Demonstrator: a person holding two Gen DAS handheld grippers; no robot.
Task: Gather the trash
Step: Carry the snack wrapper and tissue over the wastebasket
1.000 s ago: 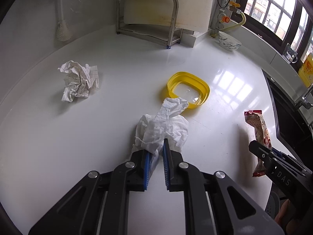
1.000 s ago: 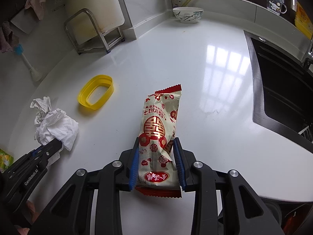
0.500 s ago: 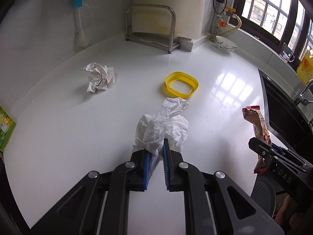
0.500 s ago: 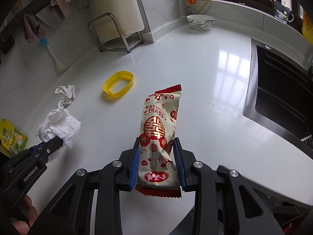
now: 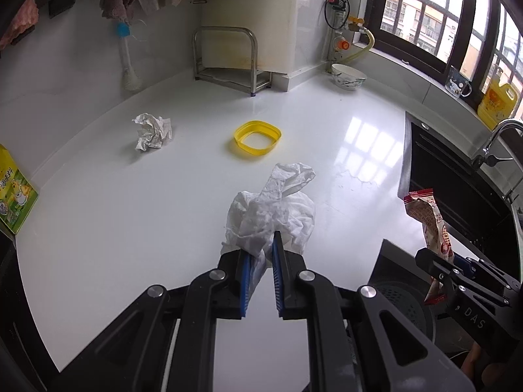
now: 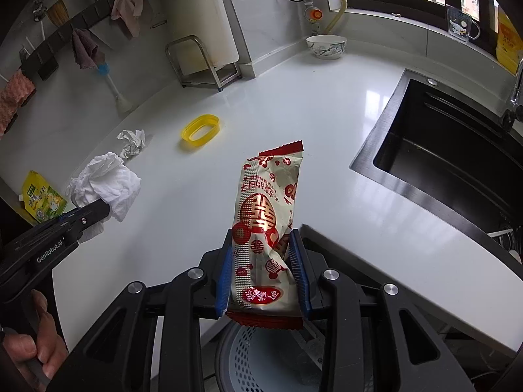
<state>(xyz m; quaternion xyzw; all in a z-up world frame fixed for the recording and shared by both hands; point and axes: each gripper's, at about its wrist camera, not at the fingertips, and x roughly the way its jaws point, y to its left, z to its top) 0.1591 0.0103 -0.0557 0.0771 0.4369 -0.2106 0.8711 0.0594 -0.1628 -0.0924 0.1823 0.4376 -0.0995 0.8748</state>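
Snack wrapper (image 6: 266, 225): one, light, crinkly, slick; my right hand-held gripper (image 6: 263, 272) pinches its lower end above the bin (image 6: 261, 359).
Tissue wad (image 5: 273, 212): one, soft; left hand-held gripper (image 5: 262, 276) clamps its edge, off the bench (image 5: 130, 228).
Yellow ring (image 5: 257, 138): one, stiff, on bench; I'd grip the rim.
Paper ball (image 5: 152, 131): one, light, on bench; I'd pinch anywhere.

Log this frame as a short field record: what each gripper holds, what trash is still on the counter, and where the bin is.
left gripper: shut on white tissue wad
right gripper: shut on red-and-cream snack wrapper, held upright
trash on counter: crumpled paper; yellow plastic ring
bin: perforated basket below counter edge, under the wrapper
sink: right of wrapper, not involved
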